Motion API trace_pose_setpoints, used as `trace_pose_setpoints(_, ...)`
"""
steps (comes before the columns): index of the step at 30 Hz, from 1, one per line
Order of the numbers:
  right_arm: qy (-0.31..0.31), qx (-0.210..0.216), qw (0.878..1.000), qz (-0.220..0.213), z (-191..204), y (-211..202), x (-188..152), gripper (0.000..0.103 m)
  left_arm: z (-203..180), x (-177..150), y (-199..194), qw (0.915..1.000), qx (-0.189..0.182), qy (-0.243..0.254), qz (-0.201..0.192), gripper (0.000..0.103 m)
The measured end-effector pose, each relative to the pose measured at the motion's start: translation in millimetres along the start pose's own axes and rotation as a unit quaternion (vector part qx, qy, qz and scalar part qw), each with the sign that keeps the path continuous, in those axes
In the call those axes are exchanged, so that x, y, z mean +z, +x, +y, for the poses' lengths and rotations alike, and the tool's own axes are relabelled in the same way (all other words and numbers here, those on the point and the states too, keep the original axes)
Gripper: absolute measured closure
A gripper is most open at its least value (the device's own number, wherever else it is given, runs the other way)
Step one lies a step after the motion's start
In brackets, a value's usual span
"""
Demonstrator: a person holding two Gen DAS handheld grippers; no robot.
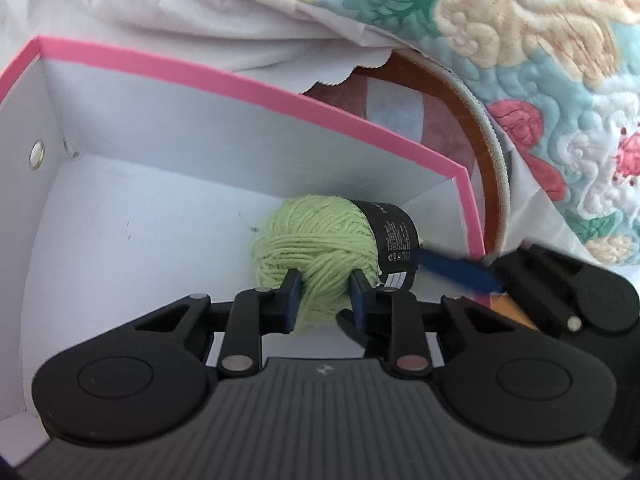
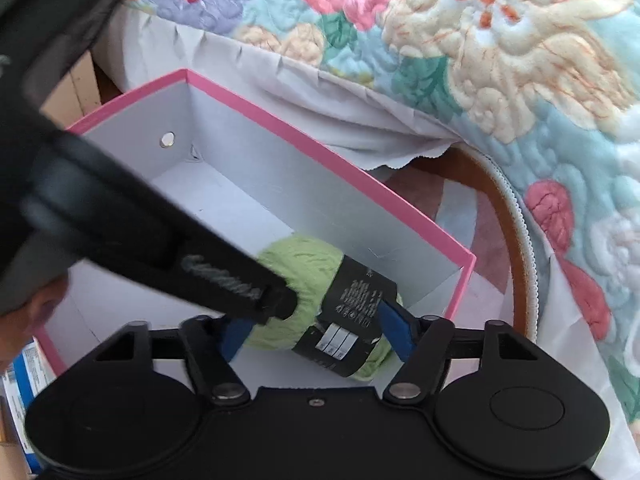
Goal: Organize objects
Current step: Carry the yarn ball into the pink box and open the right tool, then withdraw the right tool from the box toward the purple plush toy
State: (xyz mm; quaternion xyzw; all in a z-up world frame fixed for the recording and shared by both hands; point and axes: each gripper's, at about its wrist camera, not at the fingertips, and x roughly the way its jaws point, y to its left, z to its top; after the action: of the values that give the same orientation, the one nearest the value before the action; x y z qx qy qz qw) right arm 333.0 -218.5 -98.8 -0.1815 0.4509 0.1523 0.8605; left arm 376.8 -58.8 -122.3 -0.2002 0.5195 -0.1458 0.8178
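Green yarn ball (image 1: 316, 256), black label band, lies inside pink-rimmed white box (image 1: 248, 80). Left hand-held gripper (image 1: 325, 294) clamps its near end; right hand-held gripper (image 2: 316, 334) straddles the banded end, pads pressing. Floral quilt (image 2: 500, 60) behind.

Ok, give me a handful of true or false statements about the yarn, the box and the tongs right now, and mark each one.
1. The green yarn ball lies inside the pink-rimmed box. True.
2. The yarn's paper band is white. False: it is black with small light print.
3. The left tongs are closed on the yarn's bare green end. True.
4. The right tongs hang over the quilt, away from the yarn. False: they straddle the yarn at its banded part, inside the box.
5. The box is packed with other things. False: only the yarn shows in it.
6. A floral quilt lies beyond the box. True.
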Motion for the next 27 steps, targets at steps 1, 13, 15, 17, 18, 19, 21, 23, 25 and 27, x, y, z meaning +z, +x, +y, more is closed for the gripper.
trace_pose_setpoints(1, 0.001, -0.003, 1.000, 0.005, -0.2, 2.8, -0.8, 0.061, -2.1, 1.0, 2.1, 1.0000, 0.002, -0.001, -0.004, 0.078)
trace_pose_setpoints(13, 0.080, 0.002, 0.997, -0.023, -8.7, -2.7, -6.6, 0.068, -15.2, -2.8, -25.1, 0.9983, 0.051, 0.025, -0.016, 0.056)
trace_pose_setpoints(15, 0.097, 0.024, 0.995, -0.026, -8.0, -13.0, -11.1, 0.065, -18.2, -7.8, -33.7, 0.9970, 0.067, 0.038, -0.008, 0.054)
trace_pose_setpoints(17, 0.102, 0.032, 0.994, -0.025, -5.4, -21.8, -15.2, 0.062, -15.0, -12.8, -46.5, 0.9960, 0.076, 0.046, 0.002, 0.050)
trace_pose_setpoints(18, 0.105, 0.034, 0.994, -0.023, -3.3, -25.3, -16.3, 0.062, -16.7, -14.8, -51.9, 0.9955, 0.080, 0.050, 0.009, 0.049)
trace_pose_setpoints(19, 0.108, 0.037, 0.993, -0.022, -3.1, -29.2, -16.8, 0.061, -18.6, -15.4, -57.0, 0.9951, 0.081, 0.055, 0.014, 0.048)
trace_pose_setpoints(21, 0.121, 0.051, 0.991, -0.016, -5.2, -38.5, -17.1, 0.057, -27.8, -24.7, -72.3, 0.9937, 0.085, 0.070, 0.020, 0.046)
trace_pose_setpoints(23, 0.132, 0.068, 0.989, -0.011, -7.6, -52.4, -18.5, 0.056, -19.6, -29.4, -98.5, 0.9920, 0.090, 0.086, 0.021, 0.043)
trace_pose_setpoints(25, 0.133, 0.077, 0.988, -0.009, -7.4, -72.8, -22.3, 0.053, -19.1, -29.1, -116.4, 0.9905, 0.093, 0.099, 0.021, 0.041)
trace_pose_setpoints(27, 0.129, 0.079, 0.988, -0.012, -5.4, -94.6, -24.2, 0.050, -27.6, -41.2, -139.2, 0.9880, 0.097, 0.119, 0.019, 0.040)
